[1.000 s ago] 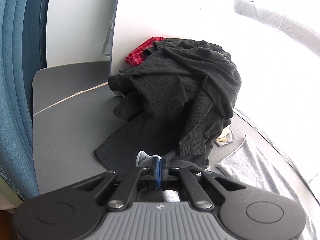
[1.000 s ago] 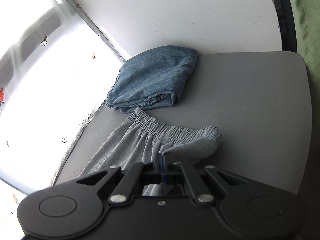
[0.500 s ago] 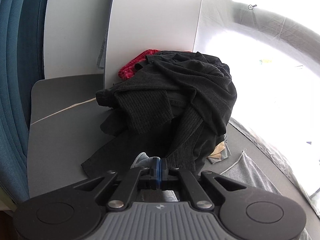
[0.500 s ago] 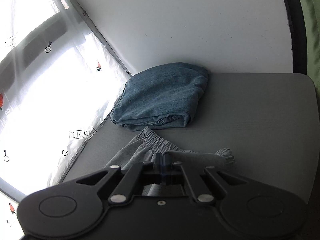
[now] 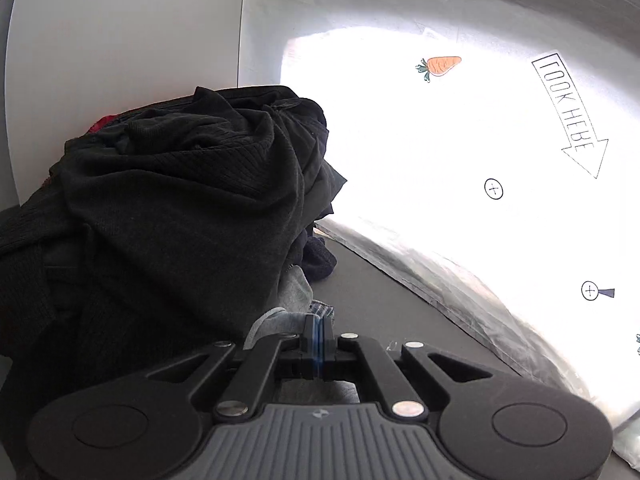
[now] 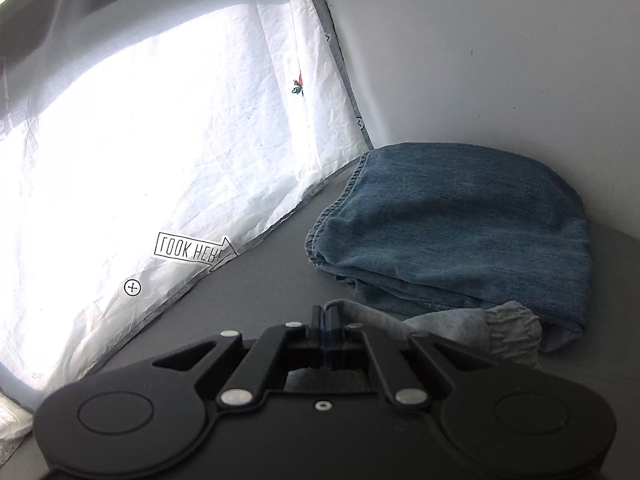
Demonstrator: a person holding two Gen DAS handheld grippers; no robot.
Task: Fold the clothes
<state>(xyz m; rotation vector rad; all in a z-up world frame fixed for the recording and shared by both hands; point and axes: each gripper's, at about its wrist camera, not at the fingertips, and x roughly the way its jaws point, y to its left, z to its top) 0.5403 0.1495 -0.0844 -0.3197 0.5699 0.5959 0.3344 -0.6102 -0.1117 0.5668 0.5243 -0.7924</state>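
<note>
Currently, status per view:
left claw (image 5: 319, 330): jaws together, clamped on grey fabric of the grey garment (image 5: 280, 320), which bunches at 10 o'clock of the tips.
right claw (image 6: 328, 320): jaws together, clamped on the same kind of grey cloth; its elastic waistband (image 6: 508, 330) trails off at 3 o'clock.
black clothes pile (image 5: 168, 208): heaped at 10 o'clock in the left view, touching the grey garment, red item (image 5: 105, 122) peeking behind.
folded denim (image 6: 460, 228): at 1 o'clock in the right view, waistband touching its near edge.
surface (image 6: 256, 292): dark grey.
backdrop sheet (image 6: 160, 140): white, printed markers, at 11 o'clock.
</note>
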